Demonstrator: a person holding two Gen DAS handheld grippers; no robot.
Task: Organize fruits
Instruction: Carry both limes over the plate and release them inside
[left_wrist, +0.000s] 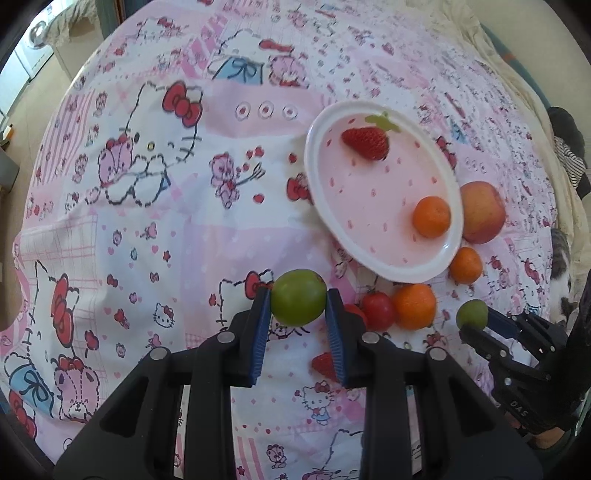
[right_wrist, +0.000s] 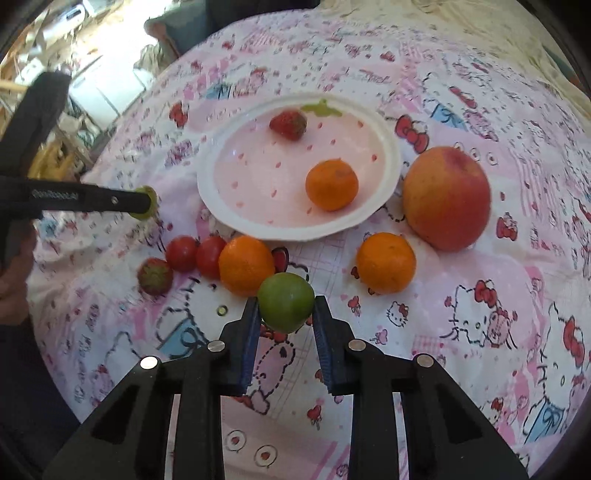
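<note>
A cartoon-print sheet (right_wrist: 480, 332) covers the surface, the white plate (right_wrist: 391, 147) at its centre carrying a strawberry (right_wrist: 289, 124) and an orange (right_wrist: 331, 184). The big apple (right_wrist: 447, 197) sits just right of the plate. Another orange (right_wrist: 386, 262) lies near the plate's front edge. The left gripper (left_wrist: 298, 306) clamps a green fruit (left_wrist: 298, 302) in front of the plate; the right gripper (right_wrist: 285, 308) pinches a second green fruit (right_wrist: 286, 301) there too.

Both wrist cameras look steeply down along their tongs, close over the bed; both views share the plate (left_wrist: 384, 266) (right_wrist: 388, 147) and nearby fruit.
</note>
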